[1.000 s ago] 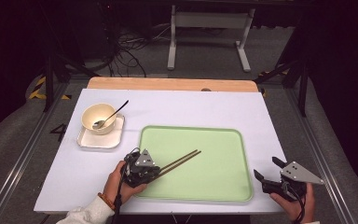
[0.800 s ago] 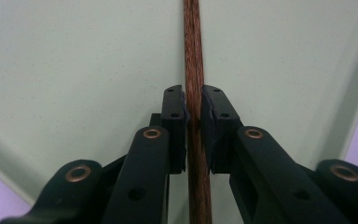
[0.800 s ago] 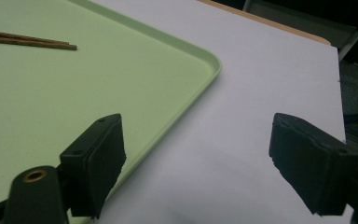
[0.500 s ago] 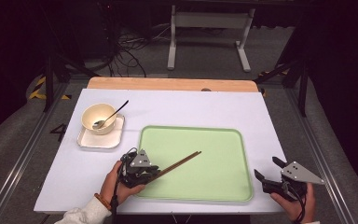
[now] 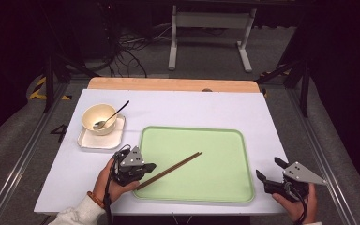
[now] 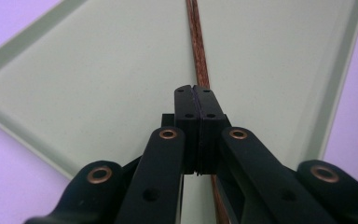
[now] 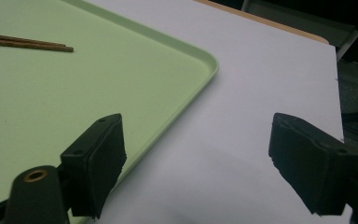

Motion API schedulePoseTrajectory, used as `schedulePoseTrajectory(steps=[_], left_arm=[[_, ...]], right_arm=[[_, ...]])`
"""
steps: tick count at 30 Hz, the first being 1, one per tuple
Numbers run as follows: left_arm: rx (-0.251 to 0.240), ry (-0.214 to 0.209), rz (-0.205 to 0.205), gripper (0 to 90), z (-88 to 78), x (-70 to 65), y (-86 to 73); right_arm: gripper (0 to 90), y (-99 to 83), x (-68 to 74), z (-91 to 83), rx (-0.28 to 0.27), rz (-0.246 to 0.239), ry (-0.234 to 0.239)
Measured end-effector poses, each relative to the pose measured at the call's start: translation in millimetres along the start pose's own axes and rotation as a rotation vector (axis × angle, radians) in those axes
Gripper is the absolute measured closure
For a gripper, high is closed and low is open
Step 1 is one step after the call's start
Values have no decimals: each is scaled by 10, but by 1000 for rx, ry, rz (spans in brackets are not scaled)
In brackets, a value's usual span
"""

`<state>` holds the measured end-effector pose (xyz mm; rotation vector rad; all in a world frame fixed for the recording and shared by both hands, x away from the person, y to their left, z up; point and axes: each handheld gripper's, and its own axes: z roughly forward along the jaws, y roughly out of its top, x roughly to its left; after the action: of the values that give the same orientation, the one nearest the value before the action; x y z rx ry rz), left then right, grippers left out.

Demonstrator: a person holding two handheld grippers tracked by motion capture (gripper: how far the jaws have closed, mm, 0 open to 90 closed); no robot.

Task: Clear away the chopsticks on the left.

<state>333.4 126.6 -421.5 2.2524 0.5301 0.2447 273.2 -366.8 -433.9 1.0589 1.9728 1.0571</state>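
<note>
- Left tongs [image 5: 146, 167]: clenched on the pair of brown chopsticks [image 5: 178, 165]. The left gripper view has the two pads pressed together with the sticks [image 6: 196, 46] running out ahead between them. The jaws have just been closing further, and the sticks are between them.
- Where the chopsticks are: gripped at their near end, at the front left corner of the green tray [image 5: 243, 161]. The rest of their length reaches out over the tray floor; whether the far tips touch it I cannot tell.
- Long axis: it runs on a diagonal from the left tongs up and to the right, toward the middle of the tray, in line with the jaws. Any coming move would, in my judgement, swing or carry the sticks along that line, with the free tips leading.
- Right tongs [image 5: 271, 174]: released, jaws standing wide apart with nothing between them, at the front right corner of the bench [image 5: 206, 110], just beside the tray's rim [image 7: 205, 70].
- Nearer hand: the left holds the sticks; the right is well apart from them, though the stick tips [image 7: 51, 45] show in its view.
- Other items: a cream bowl [image 5: 98, 118] holding a spoon [image 5: 112, 116] sits on a small white plate [image 5: 93, 140], left of the tray and apart from it.
</note>
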Motion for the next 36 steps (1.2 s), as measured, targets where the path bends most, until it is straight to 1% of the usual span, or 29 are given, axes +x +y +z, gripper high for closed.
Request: schedulePoseTrajectory(steps=[4,8,11,15,16,19,23,26,33,36], left_arm=[[-14,11,13,900,-64,21,0],[-42,21,16,900,-135,51,-4],[-48,25,21,900,-171,66,-6],[-65,39,17,900,-231,96,-22],[-70,51,13,899,-260,115,-30],[-77,57,12,900,-289,138,-39],[-84,79,4,900,-352,189,-60],[-96,85,-4,899,-390,221,-70],[-101,103,-9,895,-469,284,-108],[-112,113,-18,898,-521,320,-134]], right_arm=[[189,5,-6,10,-2,-3,2],[189,4,-6,6,-2,0,0],[189,7,-3,5,-3,-4,0],[189,13,2,7,-1,-5,-1],[189,19,9,3,-4,-8,-1],[189,18,12,8,-1,-10,0],[189,22,15,19,-2,-13,4],[189,20,17,15,-2,-13,5],[189,29,23,26,-2,-15,6],[189,36,24,38,-1,-16,6]])
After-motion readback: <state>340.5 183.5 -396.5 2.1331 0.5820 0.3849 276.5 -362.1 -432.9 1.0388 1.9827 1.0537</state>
